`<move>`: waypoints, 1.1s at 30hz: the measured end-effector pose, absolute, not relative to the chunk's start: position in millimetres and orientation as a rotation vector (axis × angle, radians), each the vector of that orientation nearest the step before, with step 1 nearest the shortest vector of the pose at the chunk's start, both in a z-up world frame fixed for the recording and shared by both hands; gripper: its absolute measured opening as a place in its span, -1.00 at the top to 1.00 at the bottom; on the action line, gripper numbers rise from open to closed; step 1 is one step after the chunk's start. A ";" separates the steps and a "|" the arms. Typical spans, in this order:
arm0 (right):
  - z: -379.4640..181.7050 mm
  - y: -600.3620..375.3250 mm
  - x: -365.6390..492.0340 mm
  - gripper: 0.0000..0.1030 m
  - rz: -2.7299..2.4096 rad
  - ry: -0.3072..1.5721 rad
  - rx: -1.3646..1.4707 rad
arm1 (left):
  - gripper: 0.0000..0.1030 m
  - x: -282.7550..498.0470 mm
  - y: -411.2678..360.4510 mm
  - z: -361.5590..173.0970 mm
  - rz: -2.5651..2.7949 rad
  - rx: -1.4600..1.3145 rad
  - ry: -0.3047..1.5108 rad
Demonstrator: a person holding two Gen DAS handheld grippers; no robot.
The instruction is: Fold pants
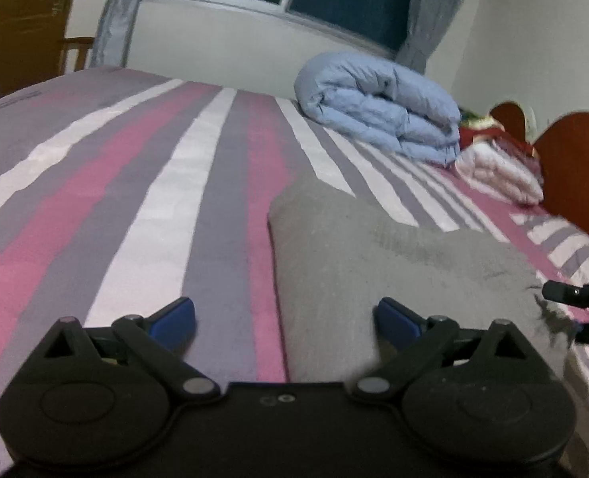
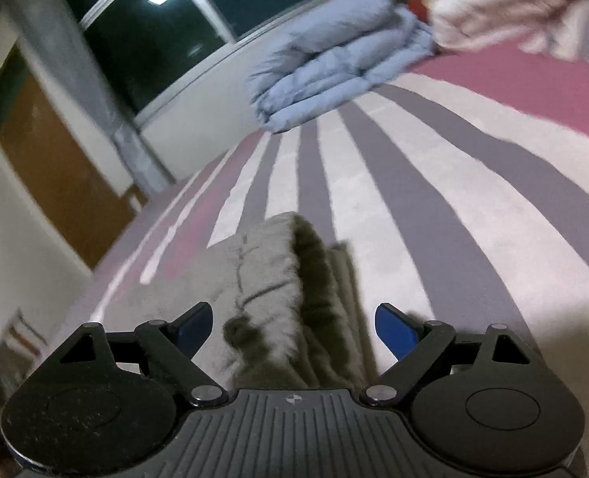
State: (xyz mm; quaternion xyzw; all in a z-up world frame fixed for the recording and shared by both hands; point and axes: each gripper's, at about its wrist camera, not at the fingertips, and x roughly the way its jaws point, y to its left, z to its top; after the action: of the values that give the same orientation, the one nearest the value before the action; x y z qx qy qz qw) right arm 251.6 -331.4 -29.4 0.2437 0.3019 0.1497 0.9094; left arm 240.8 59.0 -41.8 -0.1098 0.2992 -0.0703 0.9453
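Both the left gripper [image 1: 286,318] and the right gripper [image 2: 294,324] have their blue fingers spread wide, gripping nothing; beneath them the grey pants [image 1: 394,263] lie folded in layers on the striped bed [image 1: 155,199], near a blue quilt [image 1: 378,107]

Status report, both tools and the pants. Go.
Left tool open, over the edge of the grey pants. Right tool open, pants' bunched end between its fingers, not gripped. Folded blue duvet far back, clear.
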 end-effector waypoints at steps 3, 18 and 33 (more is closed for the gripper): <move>-42.7 -315.6 268.1 -0.73 0.251 0.725 0.365 | -0.90 256.2 52.9 -54.2 -0.126 -0.158 0.689; -24.3 -360.0 215.7 -0.74 0.244 0.596 0.528 | -0.86 213.0 74.8 -29.2 -0.086 -0.151 0.633; -28.1 -344.8 202.7 -0.81 0.337 0.615 0.598 | -0.88 182.2 80.9 -44.0 -0.115 -0.243 0.657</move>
State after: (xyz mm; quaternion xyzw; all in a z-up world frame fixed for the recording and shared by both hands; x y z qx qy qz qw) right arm 202.7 -344.8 -28.1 0.2884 0.2968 0.1627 0.8957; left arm 182.2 80.9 -44.0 -0.1192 0.3218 -0.0564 0.9376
